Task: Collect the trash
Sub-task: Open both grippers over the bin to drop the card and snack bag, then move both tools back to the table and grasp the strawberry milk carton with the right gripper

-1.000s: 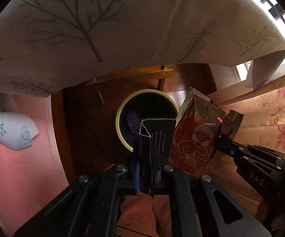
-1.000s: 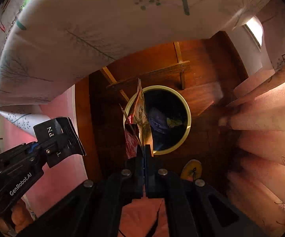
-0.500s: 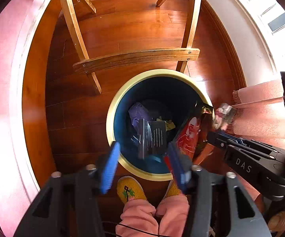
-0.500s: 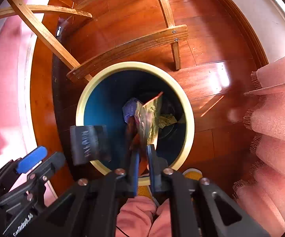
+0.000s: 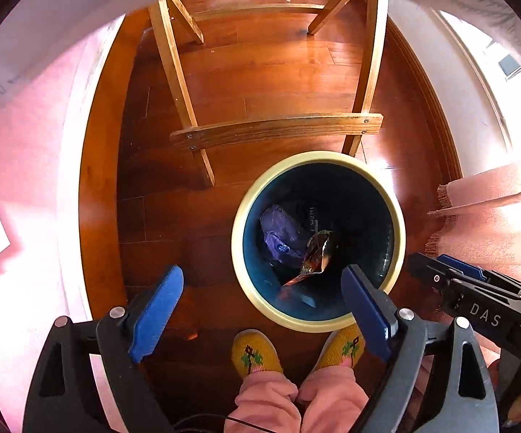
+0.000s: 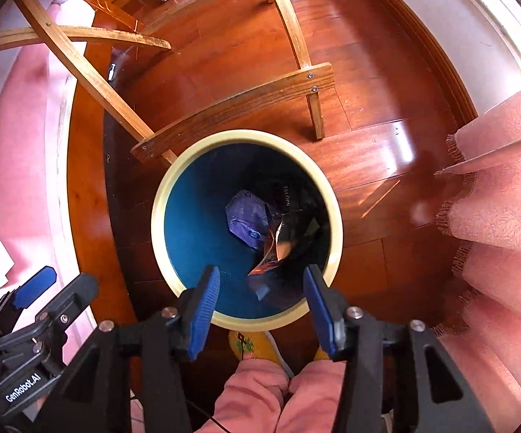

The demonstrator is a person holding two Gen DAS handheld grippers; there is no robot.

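Left claw [image 5: 260, 306]: spread wide, blue pads well apart, nothing between them; hanging above the near-left edge of the bin mouth.
Right claw [image 6: 260, 299]: also spread wide and empty; poised over the near rim, closer to the bin's centre than the left one.
Round dark-blue bin with cream rim [image 6: 157, 223]: on the wooden floor, directly ahead of and below both claws, mouth facing up.
Shiny red-and-gold foil snack wrapper [image 5: 316, 252]: inside the bin, ahead of and below the right pad of the left claw; long axis slanted, running from near to far.
Crumpled purple plastic bag [image 6: 246, 222]: at the bin's bottom, just left of the wrapper, touching it.
Black printed packet [image 6: 289, 195]: deeper in, beyond the wrapper.
Judgement: nothing left in either claw; next pickup lies outside the bin, so both must turn away from it.
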